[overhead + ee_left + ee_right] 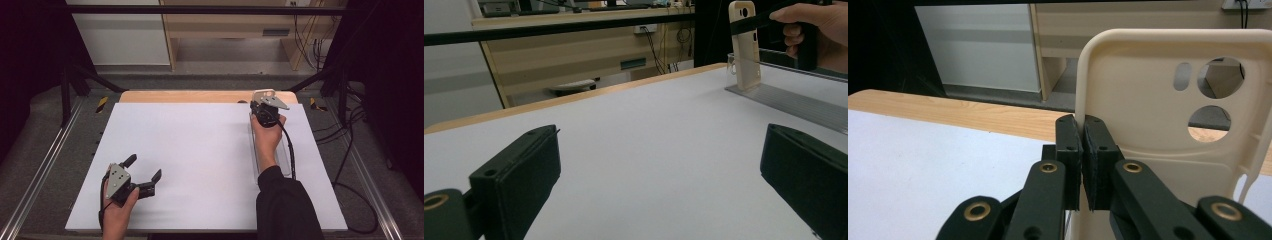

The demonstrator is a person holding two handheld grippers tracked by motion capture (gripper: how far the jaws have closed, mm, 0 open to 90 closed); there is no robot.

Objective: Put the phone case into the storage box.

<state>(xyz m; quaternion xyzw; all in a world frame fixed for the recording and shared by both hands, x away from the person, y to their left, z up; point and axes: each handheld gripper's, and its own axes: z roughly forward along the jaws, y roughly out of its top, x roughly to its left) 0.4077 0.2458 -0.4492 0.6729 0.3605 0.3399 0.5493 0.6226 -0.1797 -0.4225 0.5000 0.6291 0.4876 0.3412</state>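
Right gripper pinches the phone case by one thin edge; it could twist loose above the clear tray. Left gripper gapes idle.

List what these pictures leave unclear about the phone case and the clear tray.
- Phone case: the right gripper view cuts off its right edge, and the right gripper, clamped on its side wall, hides the bottom.
- High view: the hand and gripper cover the case.
- Clear tray: the left gripper view's edge cuts off its near end; whether the case rests on it cannot be told.
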